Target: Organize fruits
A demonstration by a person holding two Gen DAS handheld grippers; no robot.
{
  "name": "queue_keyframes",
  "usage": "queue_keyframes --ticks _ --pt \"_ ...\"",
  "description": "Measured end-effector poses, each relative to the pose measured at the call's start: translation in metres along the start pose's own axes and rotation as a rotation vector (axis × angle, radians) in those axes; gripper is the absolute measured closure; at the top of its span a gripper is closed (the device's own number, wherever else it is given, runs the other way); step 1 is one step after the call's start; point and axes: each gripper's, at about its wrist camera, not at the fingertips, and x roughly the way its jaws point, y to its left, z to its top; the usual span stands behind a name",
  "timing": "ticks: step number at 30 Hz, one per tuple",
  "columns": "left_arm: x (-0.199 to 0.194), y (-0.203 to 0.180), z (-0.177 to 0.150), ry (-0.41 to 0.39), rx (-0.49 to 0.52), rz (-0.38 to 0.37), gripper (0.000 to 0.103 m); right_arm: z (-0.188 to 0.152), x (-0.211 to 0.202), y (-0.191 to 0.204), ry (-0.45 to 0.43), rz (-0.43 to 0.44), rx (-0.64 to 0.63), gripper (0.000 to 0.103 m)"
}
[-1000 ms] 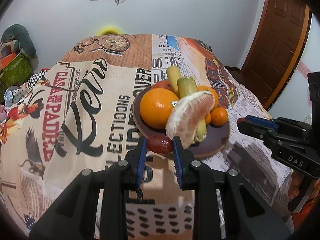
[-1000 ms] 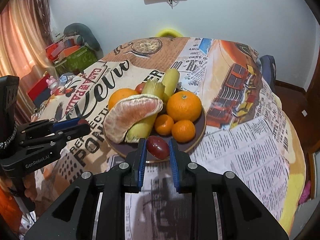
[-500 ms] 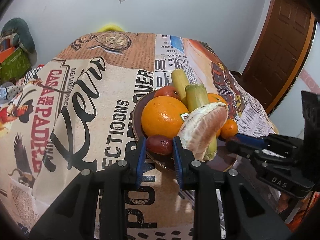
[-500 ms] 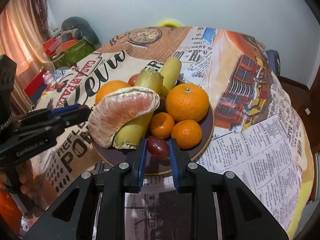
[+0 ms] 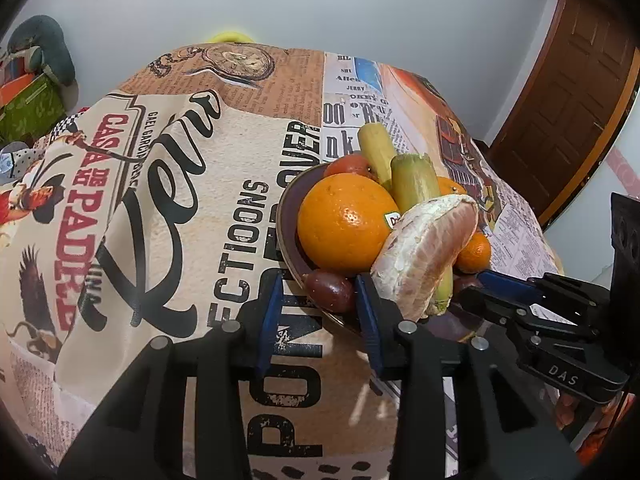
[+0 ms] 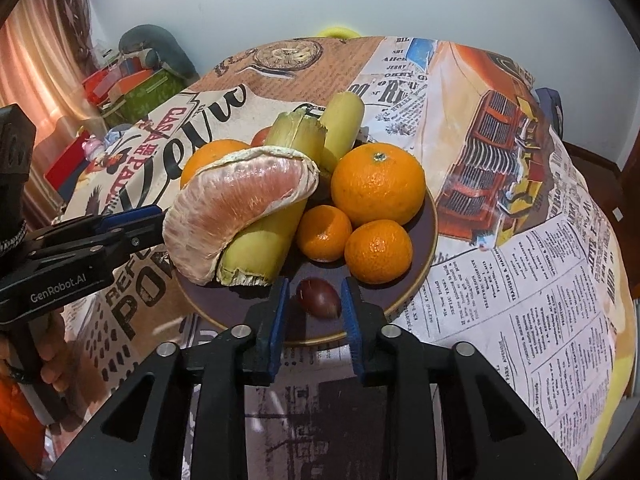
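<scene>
Plain white wall (image 5: 360, 20) behind; brown panelled wooden door (image 5: 568, 112) at right. Peach curtain (image 6: 36, 52) at left. Table under newsprint-patterned cloth (image 6: 520, 260). Light is even.

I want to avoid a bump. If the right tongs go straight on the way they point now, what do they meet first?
Most likely the small dark red fruit lying between the opening right tongs on the plate. Just beyond it sit the mandarins, though depth is hard to judge.

Bright indoor light; fisheye-warped edges, dark corners.
</scene>
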Motion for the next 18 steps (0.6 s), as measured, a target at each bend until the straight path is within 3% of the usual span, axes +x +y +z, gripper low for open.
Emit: queue_keyframes --ticks 9,18 --pt "-0.068 -0.013 0.006 -0.122 0.030 0.019 0.065 0.005 -0.046 0.007 -0.085 -0.027 -0.013 0.073" --pt "-0.198 -0.050 0.004 -0.386 0.098 0.017 0.065 0.011 -0.163 0.036 -0.334 -0.066 -0.040 0.073"
